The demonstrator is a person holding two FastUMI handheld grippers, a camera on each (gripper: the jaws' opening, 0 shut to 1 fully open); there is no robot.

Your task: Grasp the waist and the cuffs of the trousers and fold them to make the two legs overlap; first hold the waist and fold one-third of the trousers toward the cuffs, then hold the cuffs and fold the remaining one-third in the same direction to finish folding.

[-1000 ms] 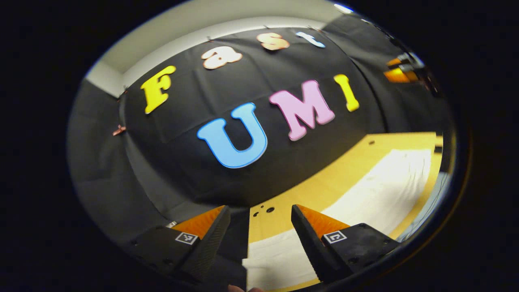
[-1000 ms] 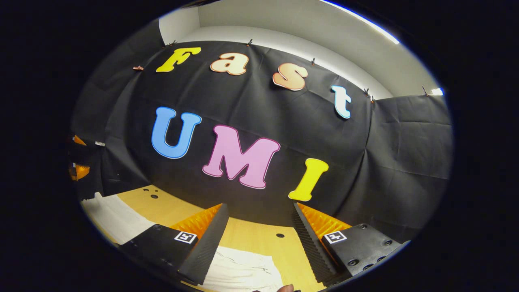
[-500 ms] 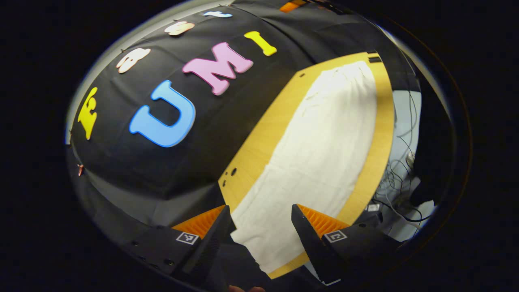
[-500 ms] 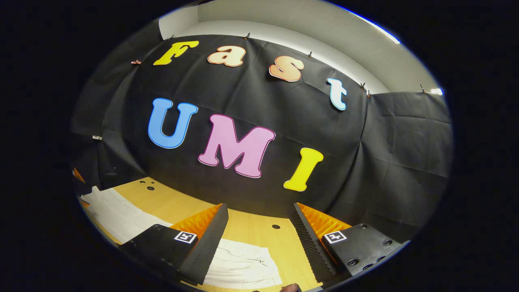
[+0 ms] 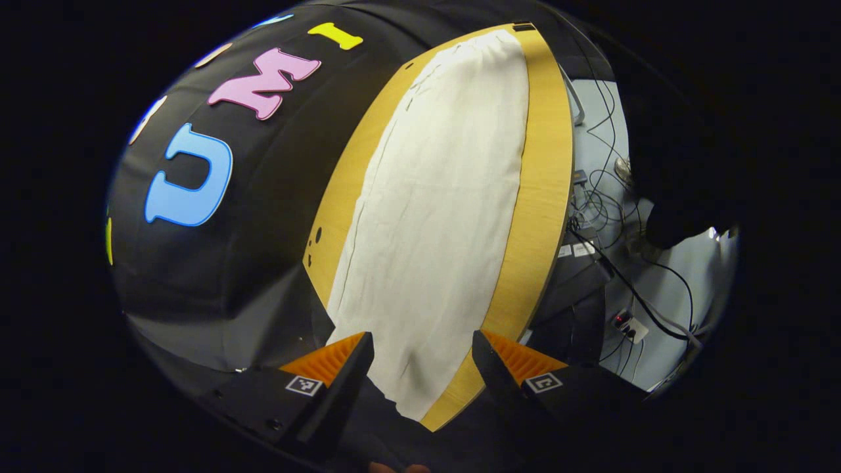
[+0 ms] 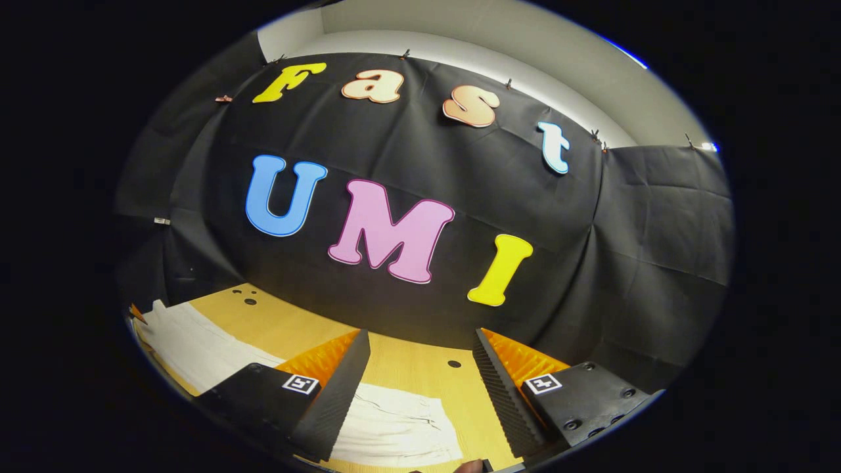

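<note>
While flat, trousers (image 5: 440,217) stretch lengthwise along table (image 5: 545,197).

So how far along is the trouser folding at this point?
Barely started. The white trousers lie full length on the wooden table, with no thirds folded yet. The left gripper is open above their near end, gripping nothing; the right gripper is open above the other end. Still left: the grasp, both one-third folds, and perhaps the leg overlap, which I can't judge.
</note>
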